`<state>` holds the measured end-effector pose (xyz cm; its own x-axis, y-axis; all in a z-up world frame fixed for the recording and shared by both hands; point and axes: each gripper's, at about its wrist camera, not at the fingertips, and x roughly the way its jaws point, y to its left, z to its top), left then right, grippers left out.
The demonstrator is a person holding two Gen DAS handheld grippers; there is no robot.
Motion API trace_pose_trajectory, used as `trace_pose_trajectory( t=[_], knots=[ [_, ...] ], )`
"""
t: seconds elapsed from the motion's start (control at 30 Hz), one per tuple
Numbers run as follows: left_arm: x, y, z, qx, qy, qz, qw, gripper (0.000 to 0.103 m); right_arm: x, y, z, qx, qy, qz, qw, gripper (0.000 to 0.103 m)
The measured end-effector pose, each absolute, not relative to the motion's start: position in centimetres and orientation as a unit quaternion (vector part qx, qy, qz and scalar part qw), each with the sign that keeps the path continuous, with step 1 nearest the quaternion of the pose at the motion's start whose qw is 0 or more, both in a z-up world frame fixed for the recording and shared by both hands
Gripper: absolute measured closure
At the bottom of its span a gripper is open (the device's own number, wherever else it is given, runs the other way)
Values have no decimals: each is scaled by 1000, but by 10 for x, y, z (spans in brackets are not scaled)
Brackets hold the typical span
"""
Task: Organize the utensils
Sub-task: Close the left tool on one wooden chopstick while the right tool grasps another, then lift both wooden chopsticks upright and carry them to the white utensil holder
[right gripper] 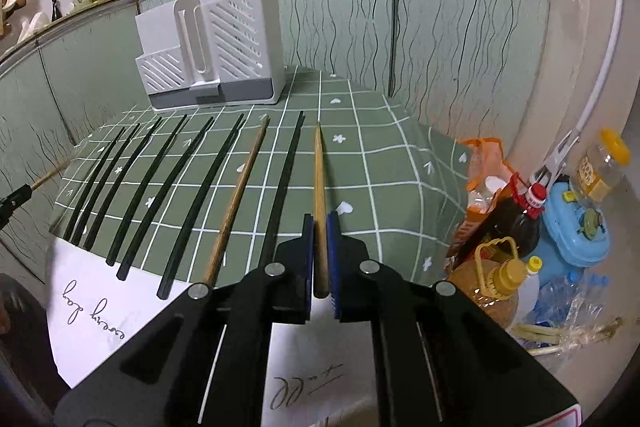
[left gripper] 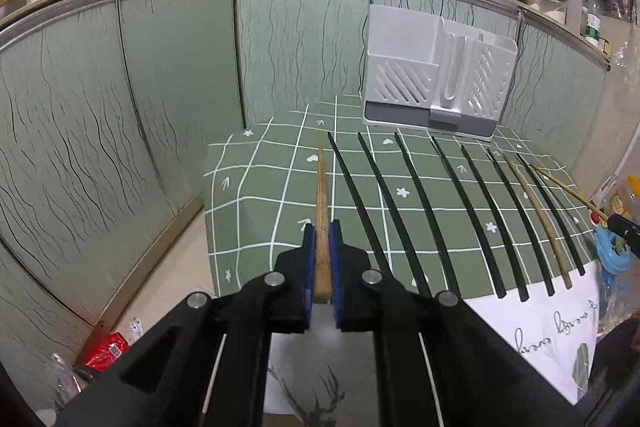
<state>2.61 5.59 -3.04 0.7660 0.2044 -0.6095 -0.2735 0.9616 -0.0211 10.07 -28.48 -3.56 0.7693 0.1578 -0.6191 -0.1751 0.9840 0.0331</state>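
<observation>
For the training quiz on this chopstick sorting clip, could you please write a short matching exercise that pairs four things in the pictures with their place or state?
Things:
1. left gripper
2. white utensil holder
3. black chopsticks
4. green checked cloth

Places or states:
A. lying in a row on the cloth
B. standing at the far end of the table
C. shut on a wooden chopstick
D. spread over the table top

Pairs: 1-C, 2-B, 3-A, 4-D
</observation>
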Motion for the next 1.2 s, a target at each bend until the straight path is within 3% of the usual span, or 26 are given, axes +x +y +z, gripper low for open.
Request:
trace_pose_trajectory(
  t=[0.7,1.2],
  knots=[
    [10,53,60,-39,241,100,965,96,89,-296,52,2,246,101,964,97],
    [10,48,85,-25,216,63,974,96,86,-289,81,-3,223,114,968,97]
  ],
)
